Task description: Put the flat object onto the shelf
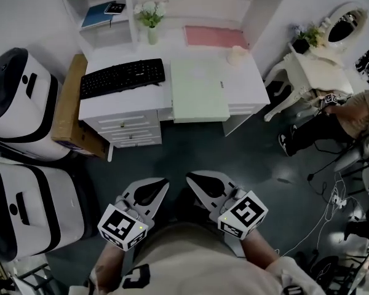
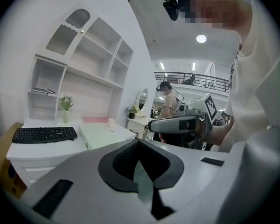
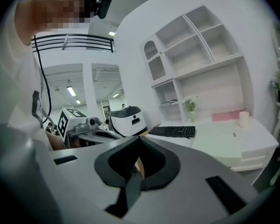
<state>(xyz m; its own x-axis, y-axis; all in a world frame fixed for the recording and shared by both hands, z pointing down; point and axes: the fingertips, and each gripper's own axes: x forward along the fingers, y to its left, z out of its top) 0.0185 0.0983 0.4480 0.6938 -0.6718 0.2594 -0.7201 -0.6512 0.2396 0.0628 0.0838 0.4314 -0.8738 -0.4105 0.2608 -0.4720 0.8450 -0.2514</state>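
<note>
Both claws clenched, nothing between the jaws. Left claw (image 1: pixel 155 188) and right claw (image 1: pixel 200 183) sit side by side, tips close together, near the person, well apart from the white surface (image 1: pixel 246 78). Pale green flat object (image 1: pixel 198 89) lies on the surface just right of the black keyboard (image 1: pixel 122 77), its front edge overhanging. Shelf (image 1: pixel 128 11) rises at the back of the surface.
</note>
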